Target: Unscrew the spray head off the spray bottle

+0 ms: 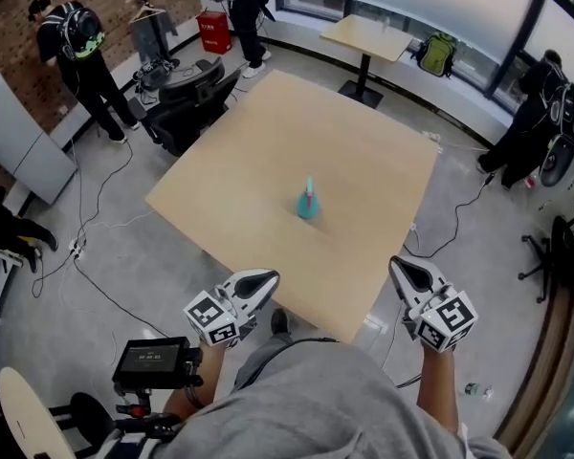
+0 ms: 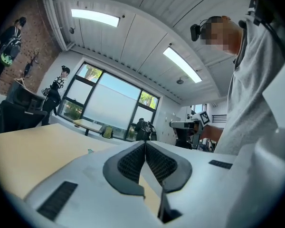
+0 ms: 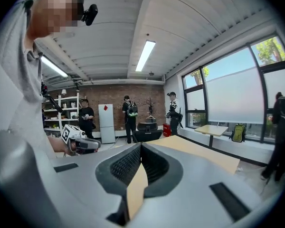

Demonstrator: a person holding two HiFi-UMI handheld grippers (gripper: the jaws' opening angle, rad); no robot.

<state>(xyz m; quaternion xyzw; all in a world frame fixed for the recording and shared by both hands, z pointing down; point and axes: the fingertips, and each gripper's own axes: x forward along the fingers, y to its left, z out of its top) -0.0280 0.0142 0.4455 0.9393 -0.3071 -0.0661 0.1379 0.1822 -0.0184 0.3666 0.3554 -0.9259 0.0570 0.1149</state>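
Observation:
A small teal spray bottle (image 1: 308,203) with a lighter spray head stands upright near the middle of the light wooden table (image 1: 364,161). Both grippers hover off the table's near edge, well short of the bottle. My left gripper (image 1: 267,278) is shut and holds nothing; its dark ribbed pads meet in the left gripper view (image 2: 145,144). My right gripper (image 1: 400,267) is likewise shut and empty, pads together in the right gripper view (image 3: 140,147). A teal speck (image 2: 89,150) over the left jaw may be the bottle's top.
Several people stand round the room's edges. Black office chairs (image 1: 187,94) sit beyond the table's far left corner, and a smaller table (image 1: 368,38) stands by the windows. Cables (image 1: 96,247) trail over the floor. A screen device (image 1: 151,361) sits at my lower left.

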